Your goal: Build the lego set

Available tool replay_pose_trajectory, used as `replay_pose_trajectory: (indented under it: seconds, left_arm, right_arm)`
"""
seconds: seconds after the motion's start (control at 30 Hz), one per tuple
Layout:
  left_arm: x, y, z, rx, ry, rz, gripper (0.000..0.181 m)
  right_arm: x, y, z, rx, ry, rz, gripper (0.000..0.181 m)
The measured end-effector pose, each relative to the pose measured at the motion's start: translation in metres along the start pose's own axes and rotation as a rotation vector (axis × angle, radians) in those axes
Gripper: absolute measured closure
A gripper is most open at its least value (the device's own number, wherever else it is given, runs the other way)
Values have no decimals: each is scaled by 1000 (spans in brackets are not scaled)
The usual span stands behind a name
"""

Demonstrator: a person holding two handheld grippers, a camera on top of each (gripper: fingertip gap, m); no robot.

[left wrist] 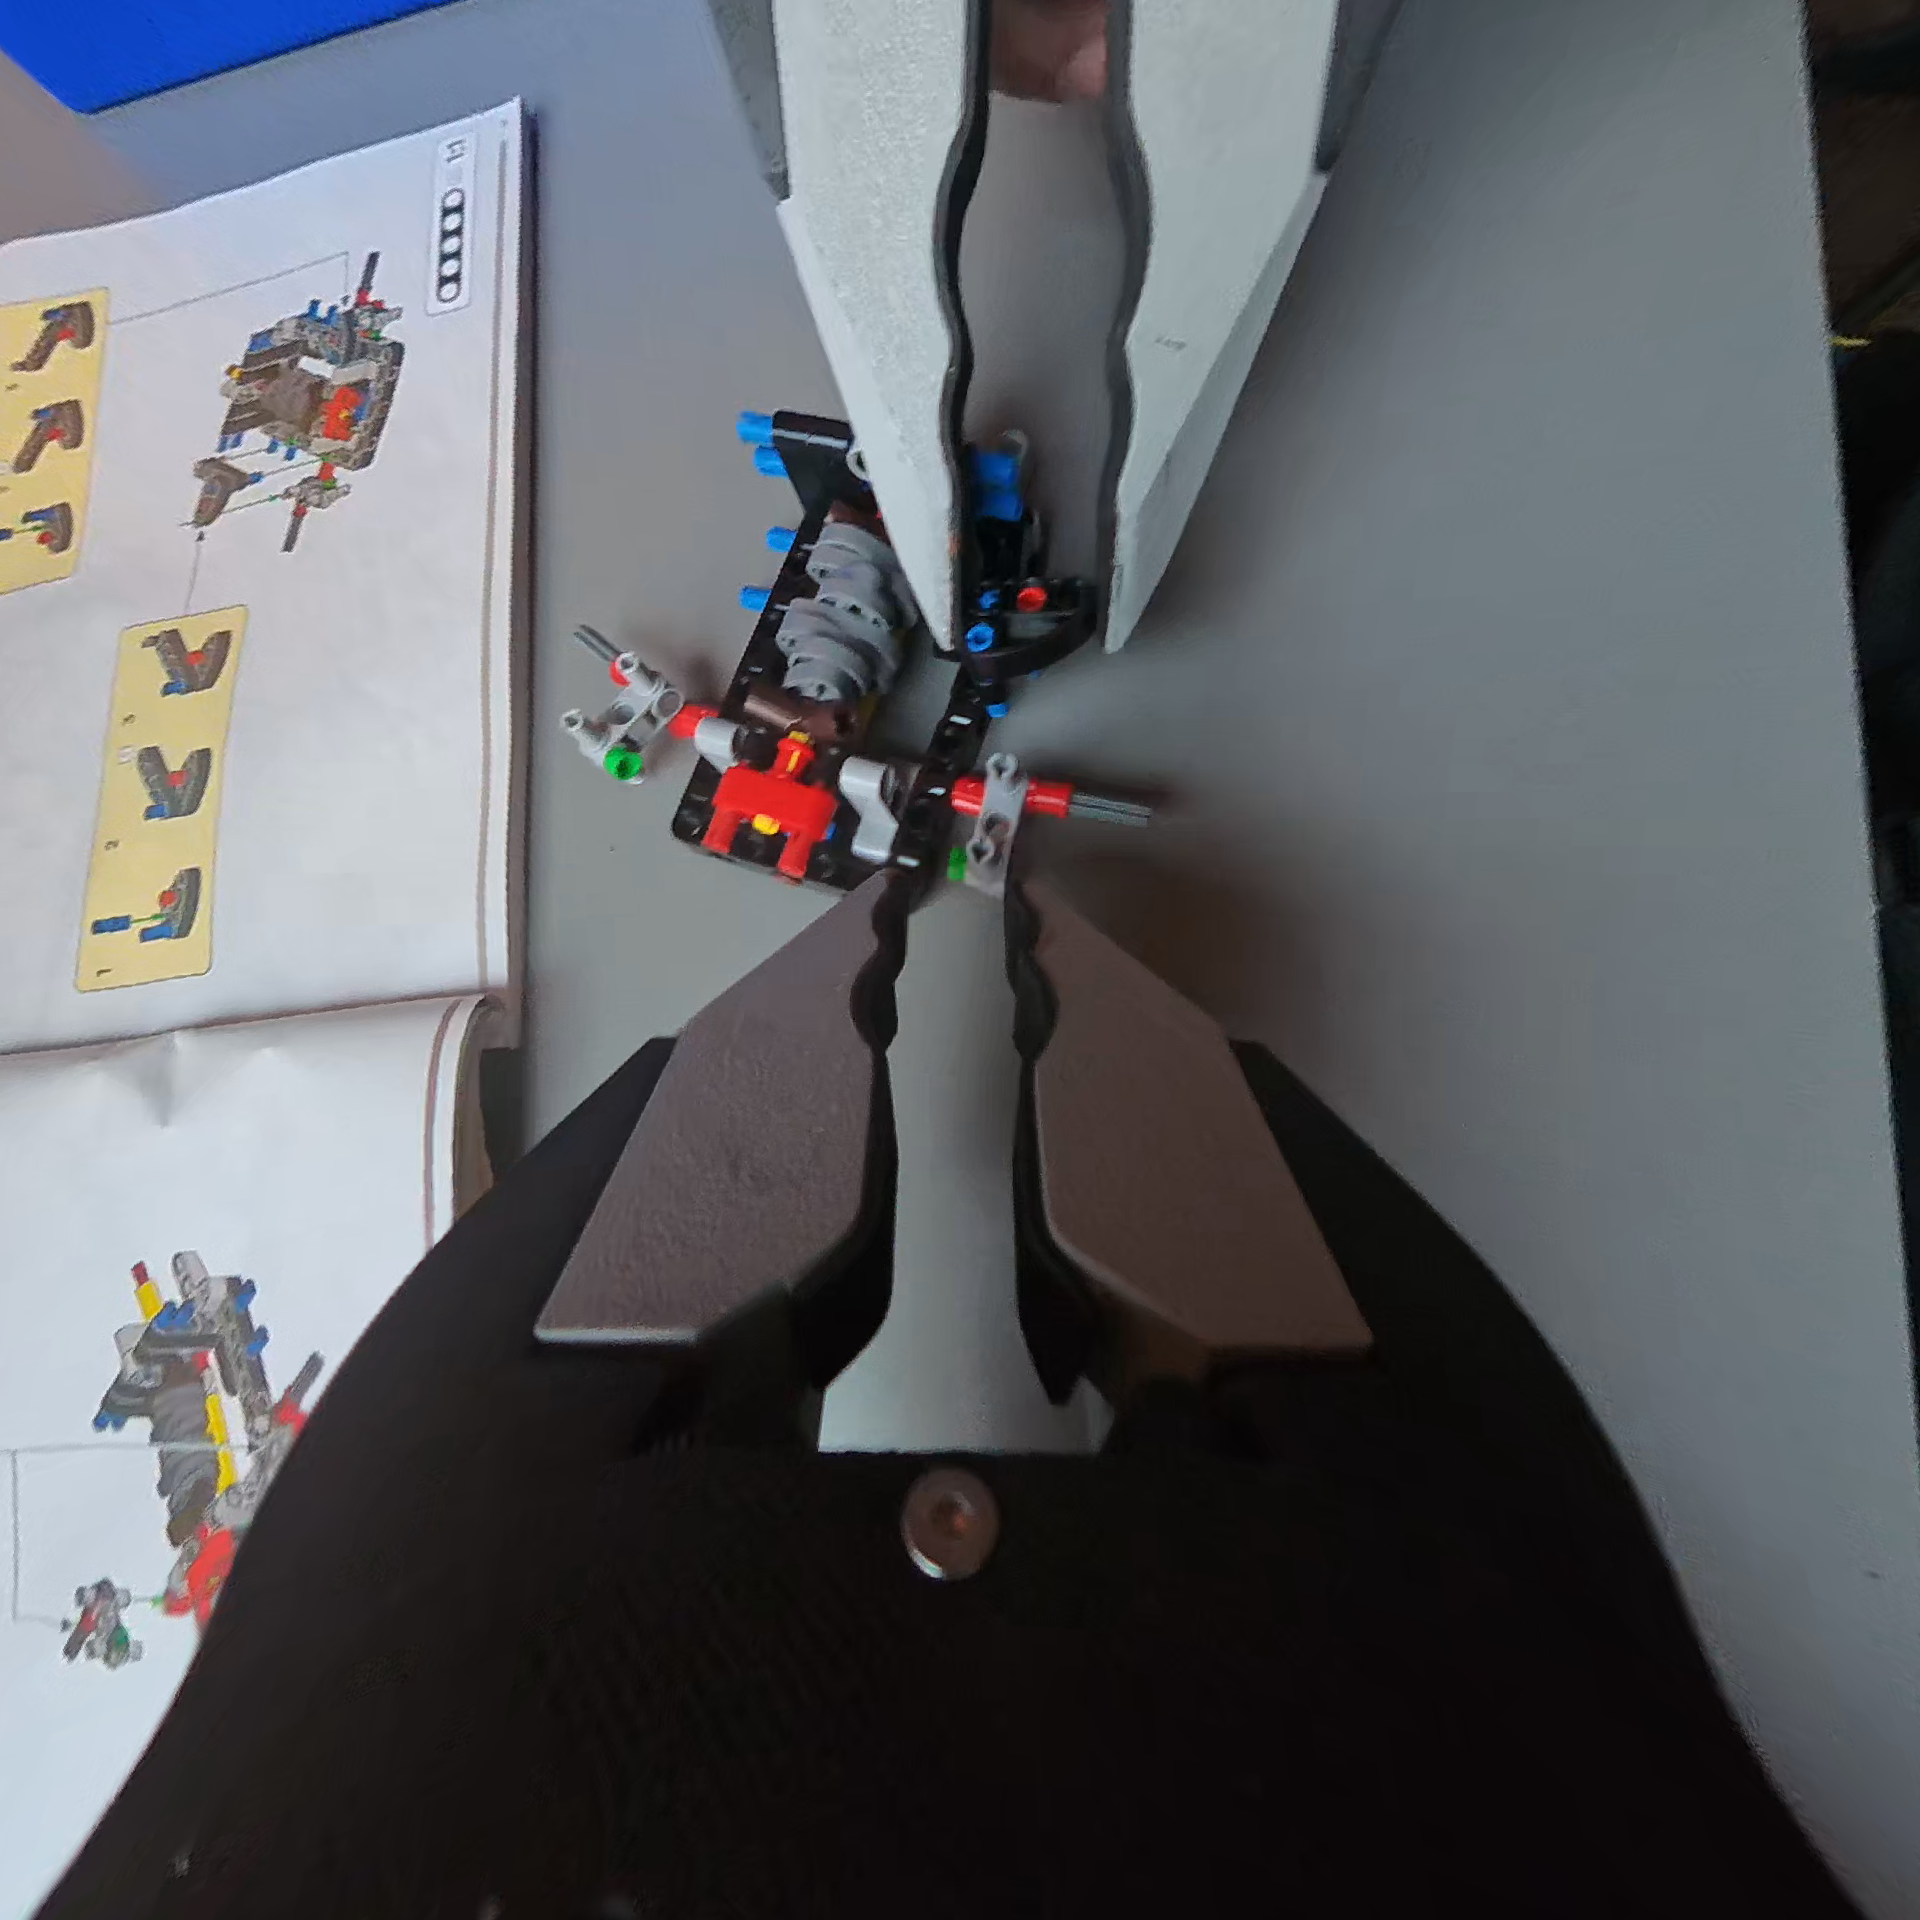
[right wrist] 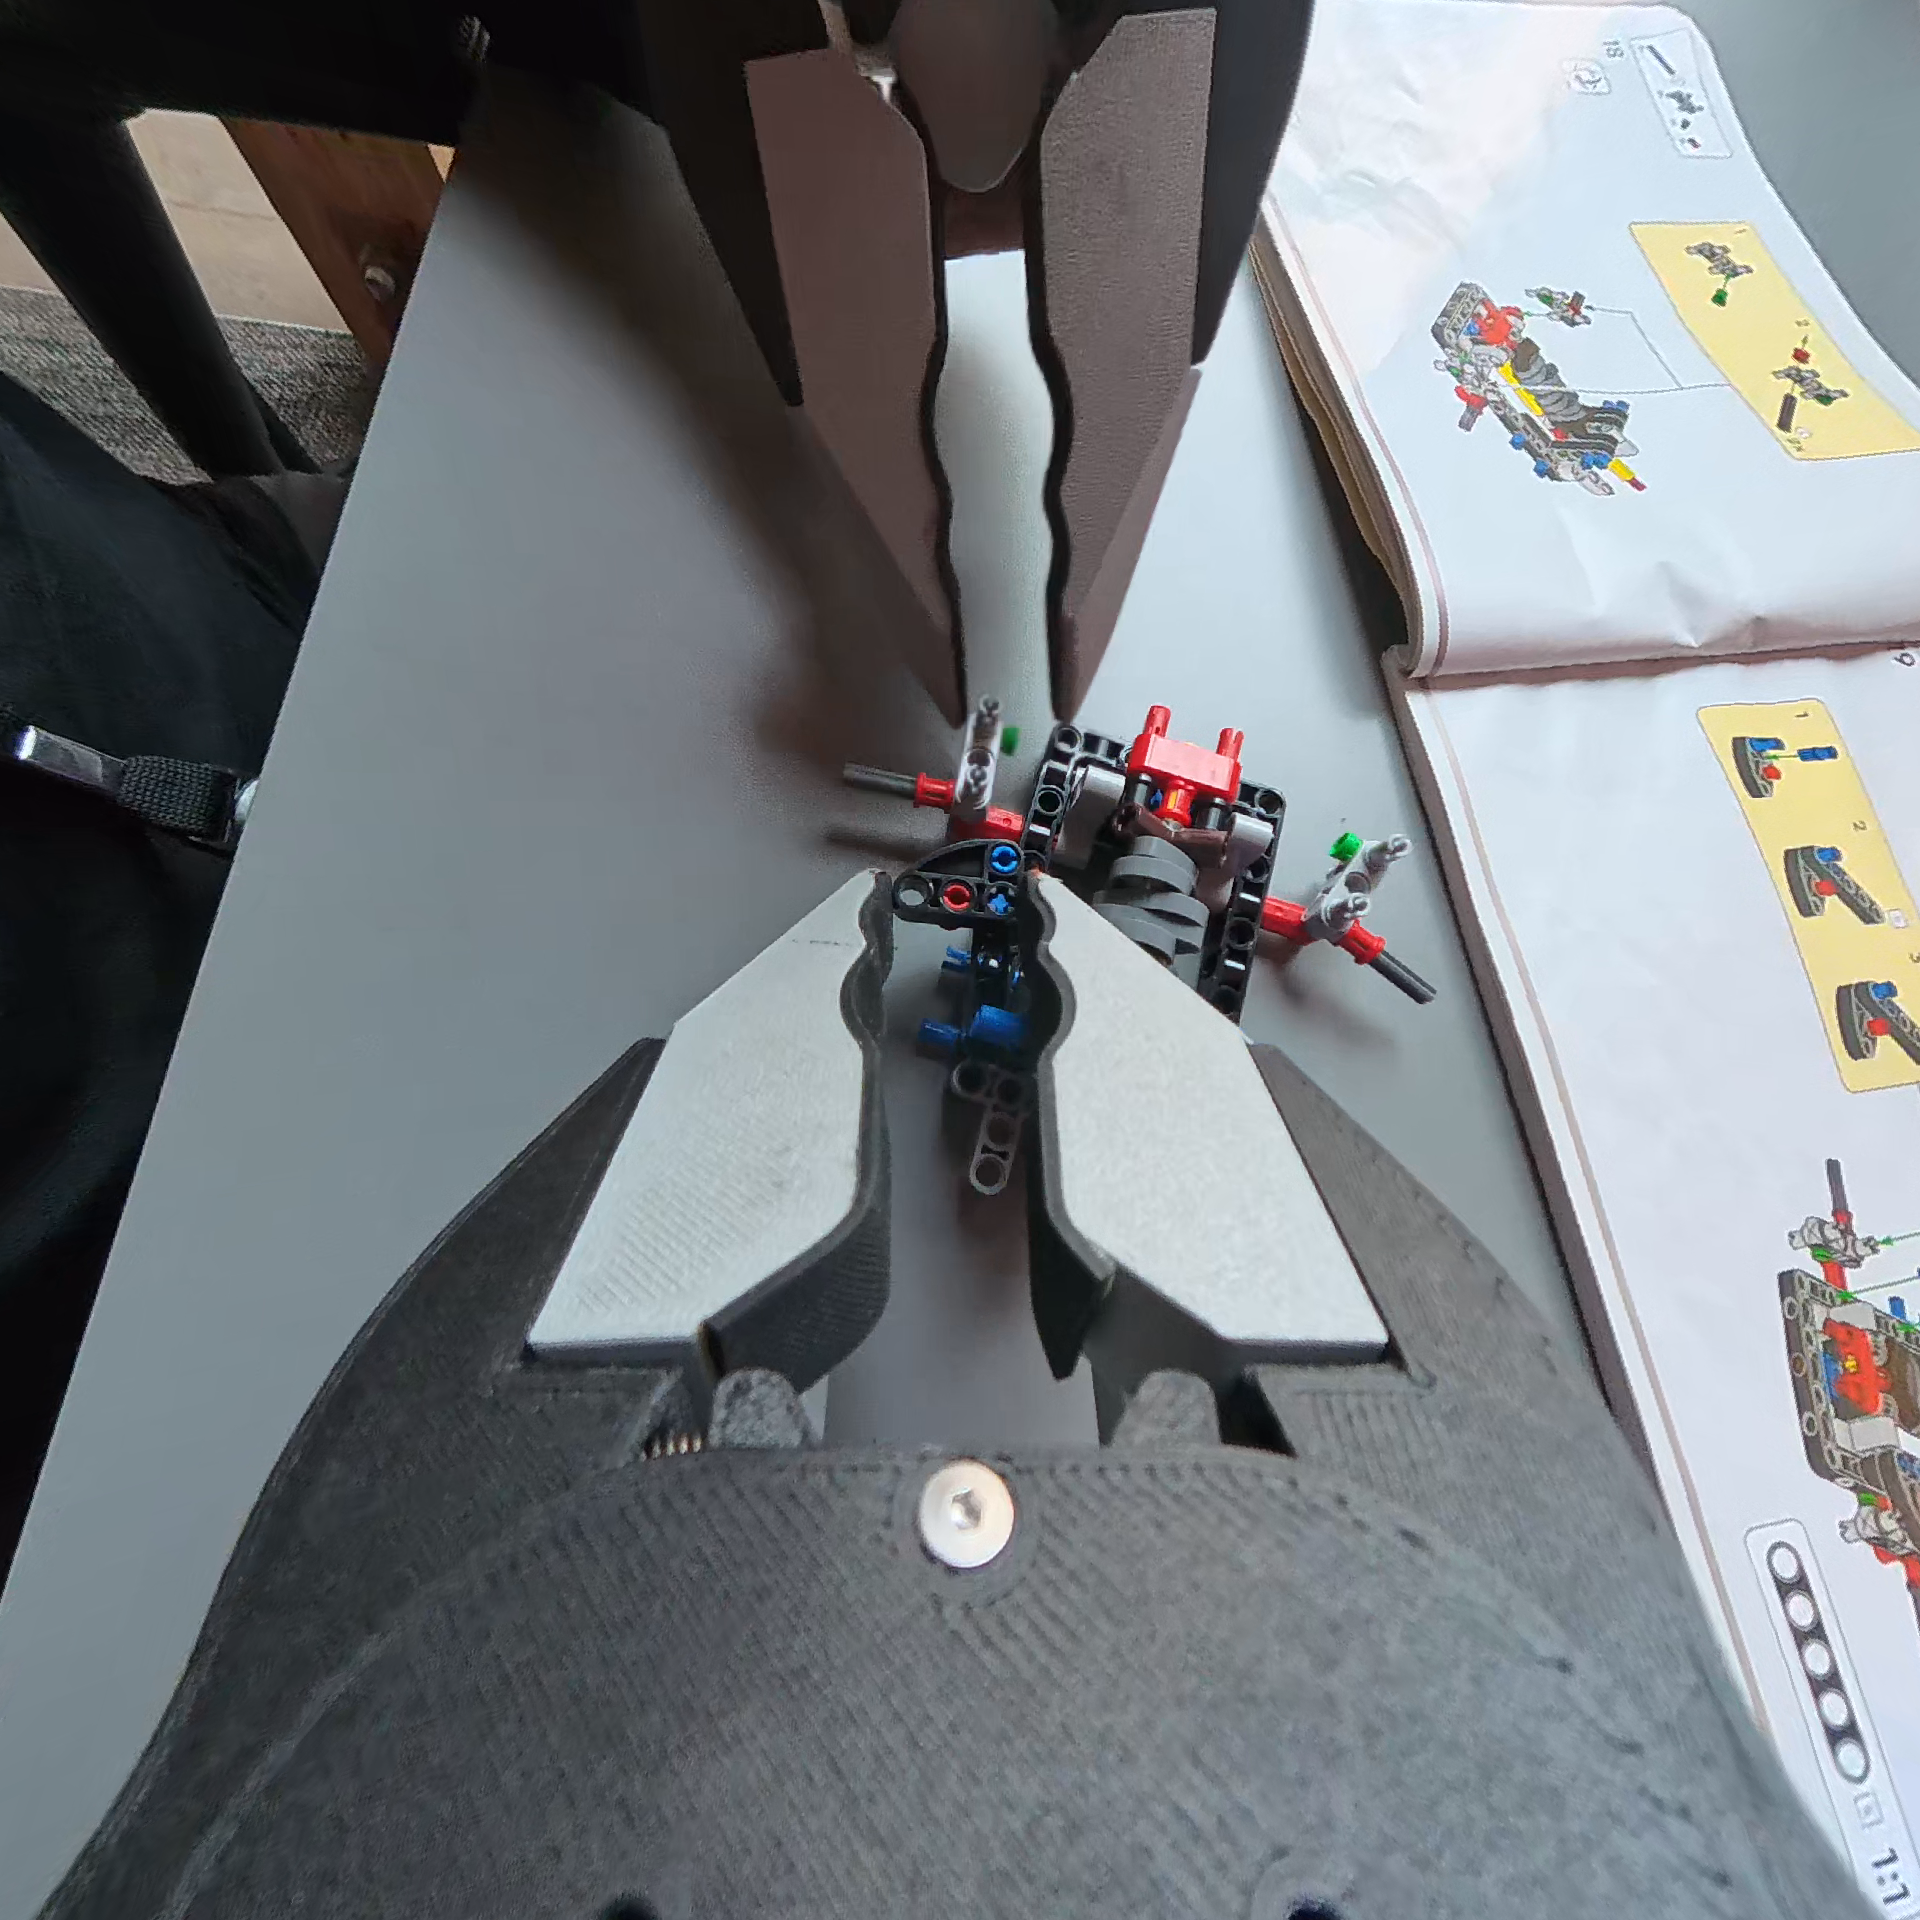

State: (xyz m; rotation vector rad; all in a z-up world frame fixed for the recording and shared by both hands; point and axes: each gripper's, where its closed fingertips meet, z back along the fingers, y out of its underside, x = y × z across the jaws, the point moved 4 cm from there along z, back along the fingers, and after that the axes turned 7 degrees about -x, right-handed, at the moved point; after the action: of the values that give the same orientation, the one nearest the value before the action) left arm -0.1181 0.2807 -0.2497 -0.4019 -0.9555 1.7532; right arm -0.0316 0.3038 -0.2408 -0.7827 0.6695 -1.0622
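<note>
Right wrist view — two hand-held grippers: right hand-held gripper (right wrist: 956, 883) around one black curved piece (right wrist: 961, 883), left hand-held gripper (right wrist: 1006, 717) parted, empty.

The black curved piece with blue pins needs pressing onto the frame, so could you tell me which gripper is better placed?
Right. The right gripper already holds the black curved piece beside the frame; the left gripper is open at the frame's far end, holding nothing.

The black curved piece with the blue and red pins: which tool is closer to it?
Right. The right tool has the black curved piece between its fingers at the tips. The left tool sits across the lego frame from it, by the grey connector.
</note>
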Motion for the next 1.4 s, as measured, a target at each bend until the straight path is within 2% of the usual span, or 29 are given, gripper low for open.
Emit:
replay_pose_trajectory:
  seconds: [0.13,0.2,0.77,1.1,1.4]
  left_arm:
    - [4,2,-1,-20,-3,58,163]
    - [-3,1,-2,-41,52,71,161]
    - [-21,1,-6,-41,77,39,166]
    - [-11,-1,-1,-83,40,84,163]
    - [-2,5,1,-105,60,121,156]
  right_arm:
    - [0,1,2,-5,-2,6,160]
    - [0,1,2,-5,-1,7,160]
    - [2,3,4,-49,-18,39,160]
    - [4,-8,3,-113,12,69,160]
    - [-2,-10,-5,-87,81,45,160]
